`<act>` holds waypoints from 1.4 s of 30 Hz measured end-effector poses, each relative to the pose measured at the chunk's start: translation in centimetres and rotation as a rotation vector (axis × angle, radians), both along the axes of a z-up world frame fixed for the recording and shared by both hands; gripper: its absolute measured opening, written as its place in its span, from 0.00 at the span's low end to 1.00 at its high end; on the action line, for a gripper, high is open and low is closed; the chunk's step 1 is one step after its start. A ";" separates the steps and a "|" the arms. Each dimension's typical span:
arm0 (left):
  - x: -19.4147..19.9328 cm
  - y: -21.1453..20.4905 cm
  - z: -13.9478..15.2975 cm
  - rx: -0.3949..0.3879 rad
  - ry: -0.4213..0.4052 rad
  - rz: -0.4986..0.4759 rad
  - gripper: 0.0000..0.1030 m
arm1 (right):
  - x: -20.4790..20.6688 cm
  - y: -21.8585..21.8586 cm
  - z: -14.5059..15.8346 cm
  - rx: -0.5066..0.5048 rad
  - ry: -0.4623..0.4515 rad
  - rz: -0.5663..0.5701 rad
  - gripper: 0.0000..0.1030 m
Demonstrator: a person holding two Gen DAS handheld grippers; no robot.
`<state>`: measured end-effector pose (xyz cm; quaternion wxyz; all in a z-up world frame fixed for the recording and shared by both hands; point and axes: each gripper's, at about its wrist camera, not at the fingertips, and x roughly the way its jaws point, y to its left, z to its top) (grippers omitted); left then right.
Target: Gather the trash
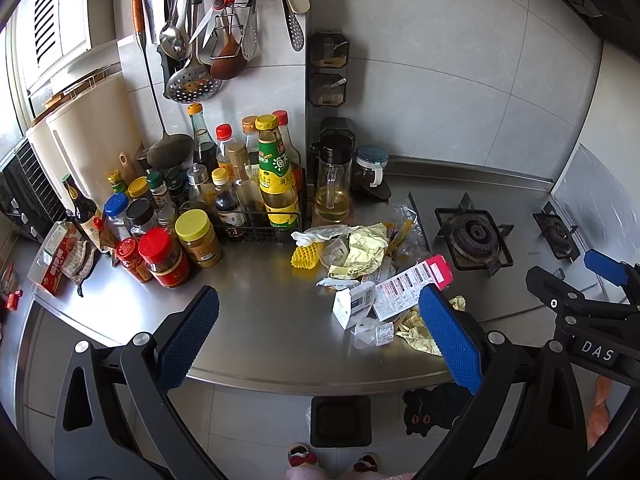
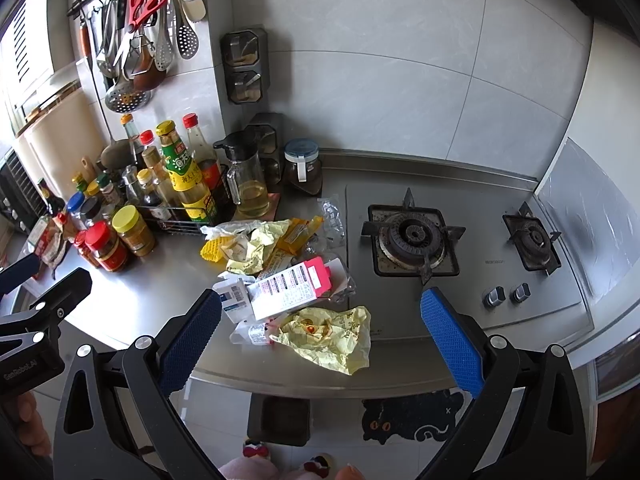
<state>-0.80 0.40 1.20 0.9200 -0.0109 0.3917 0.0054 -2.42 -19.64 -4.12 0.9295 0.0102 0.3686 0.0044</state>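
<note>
A heap of trash lies on the steel counter (image 1: 256, 312). It holds a pink and white carton (image 1: 408, 286) (image 2: 292, 286), a small white box (image 1: 354, 304) (image 2: 234, 296), crumpled yellow wrappers (image 1: 362, 254) (image 2: 328, 336), a yellow foam net (image 1: 306, 256) (image 2: 212, 250) and clear plastic bits (image 1: 374, 334). A black trash bin (image 1: 340, 420) (image 2: 280, 420) stands on the floor below the counter edge. My left gripper (image 1: 320, 336) is open and empty, held above the counter's front edge, left of the heap. My right gripper (image 2: 320, 336) is open and empty, just in front of the heap.
Sauce bottles and jars (image 1: 200, 204) (image 2: 136, 200) crowd the counter's left. An oil jug (image 1: 332, 188) stands behind the heap. A gas hob (image 2: 412, 240) lies to the right. Utensils (image 1: 208, 32) hang on the wall. A cat mat (image 2: 412, 416) lies on the floor.
</note>
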 end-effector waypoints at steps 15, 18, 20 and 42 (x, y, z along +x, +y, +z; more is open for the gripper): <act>0.3 -0.1 0.2 -0.002 0.000 -0.004 0.92 | 0.2 -0.1 -0.1 -0.003 0.002 0.001 0.97; 0.4 -0.1 0.2 -0.001 -0.001 -0.003 0.92 | 0.2 -0.1 -0.1 -0.005 0.001 0.001 0.97; 0.3 0.0 0.3 -0.003 -0.003 -0.001 0.92 | 0.2 -0.2 -0.1 -0.006 0.001 0.000 0.97; 0.8 -0.2 -2.1 -0.007 -0.033 -0.052 0.92 | 0.3 -2.1 -3.1 0.056 -0.012 0.016 0.97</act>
